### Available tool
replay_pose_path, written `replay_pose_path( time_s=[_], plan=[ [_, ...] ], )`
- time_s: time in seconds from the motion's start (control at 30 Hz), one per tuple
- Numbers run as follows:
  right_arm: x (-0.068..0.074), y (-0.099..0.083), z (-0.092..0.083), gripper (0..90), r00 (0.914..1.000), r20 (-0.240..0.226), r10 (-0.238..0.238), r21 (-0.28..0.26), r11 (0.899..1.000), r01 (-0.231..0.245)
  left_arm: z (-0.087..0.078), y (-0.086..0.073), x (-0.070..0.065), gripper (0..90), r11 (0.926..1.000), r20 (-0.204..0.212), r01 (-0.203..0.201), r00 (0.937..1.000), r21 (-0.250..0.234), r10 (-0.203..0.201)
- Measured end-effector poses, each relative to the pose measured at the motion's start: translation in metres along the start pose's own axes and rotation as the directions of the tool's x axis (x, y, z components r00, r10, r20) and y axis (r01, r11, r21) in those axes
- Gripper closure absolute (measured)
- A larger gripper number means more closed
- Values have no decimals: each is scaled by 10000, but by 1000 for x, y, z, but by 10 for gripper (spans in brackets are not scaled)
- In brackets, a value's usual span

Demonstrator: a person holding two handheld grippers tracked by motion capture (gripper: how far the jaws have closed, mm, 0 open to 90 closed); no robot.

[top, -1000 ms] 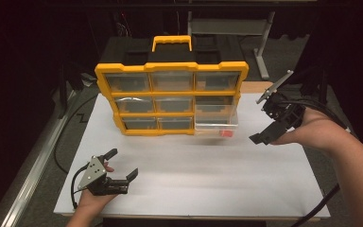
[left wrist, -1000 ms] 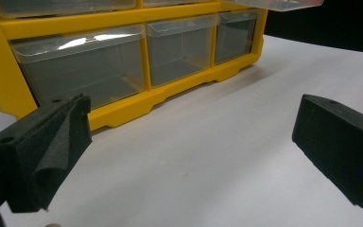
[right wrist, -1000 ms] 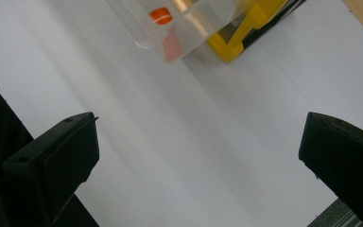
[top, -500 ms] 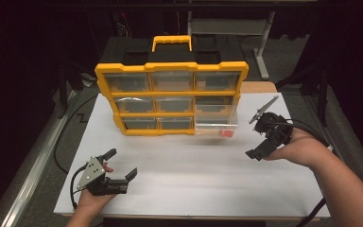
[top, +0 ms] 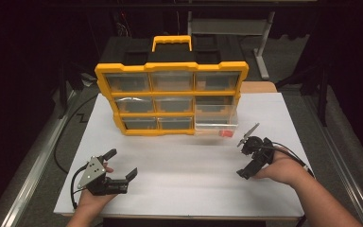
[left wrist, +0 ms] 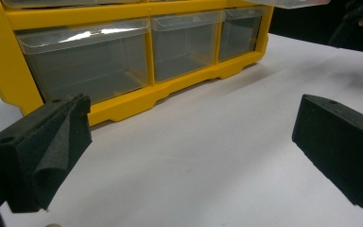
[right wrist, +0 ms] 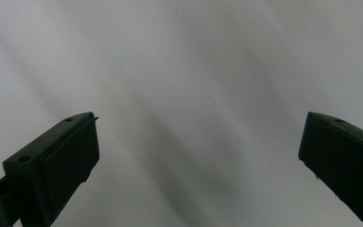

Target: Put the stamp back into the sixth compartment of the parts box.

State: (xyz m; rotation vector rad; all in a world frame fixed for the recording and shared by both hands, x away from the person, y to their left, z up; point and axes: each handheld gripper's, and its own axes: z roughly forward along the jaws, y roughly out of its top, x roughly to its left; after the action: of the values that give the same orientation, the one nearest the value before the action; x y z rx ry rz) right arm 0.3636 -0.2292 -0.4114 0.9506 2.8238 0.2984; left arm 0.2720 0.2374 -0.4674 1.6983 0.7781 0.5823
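Observation:
A yellow organizer [top: 170,68] with clear drawers stands upright at the back of the white table [top: 189,194]. Its right middle drawer [top: 216,118] is pulled out, and a small red item [top: 225,134] lies by the drawer's front corner. My left gripper [top: 120,164] rests low at the front left, open, with nothing between its jaws. In the left gripper view the left gripper [left wrist: 189,146] faces the organizer's bottom drawers [left wrist: 90,61]. My right gripper [top: 244,160] is open near the table at the right, below the red item. In the right gripper view the right gripper [right wrist: 198,161] frames bare white tabletop.
A black cable [top: 61,142] runs off the table's left side. Metal table legs [top: 264,38] and a dark floor lie beyond the organizer. The other hand [left wrist: 359,19] shows at the top right of the left gripper view.
My right gripper has come down from beside the organizer's right edge toward the near right of the table, staying open. The left gripper has not moved.

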Motion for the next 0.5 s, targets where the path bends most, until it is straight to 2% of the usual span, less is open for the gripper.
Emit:
replay_pose_path(
  time_s=[0.17, 0.2, 0.27, 0.43, 0.5],
  plan=[
    [4, -6, 15, 0, 9998, 16, 206, -354, 9992, -205, 0, 0, 1, 5, 10000, 0, 82, 10000, 20, -82],
    [5, -7, 16, 0, 9998, 75, 172, -579, 9982, -167, 0, 0, 1, 5, 10000, 2, 95, 10000, 25, -95],
    [5, -11, 18, 0, 9990, 63, 444, -1089, 9931, -435, 0, 0, 1, 5, 9999, -1, 76, 10000, 89, -76],
    [8, -23, 24, 0, 9964, 16, 845, -2531, 9640, -813, 1, 0, 2, 5, 9998, -2, 182, 9998, 118, -181],
    [8, -28, 28, 0, 9945, -197, 1027, -3046, 9468, -1038, 1, 0, 2, 5, 9997, -19, 195, 9998, 110, -195]
  ],
)
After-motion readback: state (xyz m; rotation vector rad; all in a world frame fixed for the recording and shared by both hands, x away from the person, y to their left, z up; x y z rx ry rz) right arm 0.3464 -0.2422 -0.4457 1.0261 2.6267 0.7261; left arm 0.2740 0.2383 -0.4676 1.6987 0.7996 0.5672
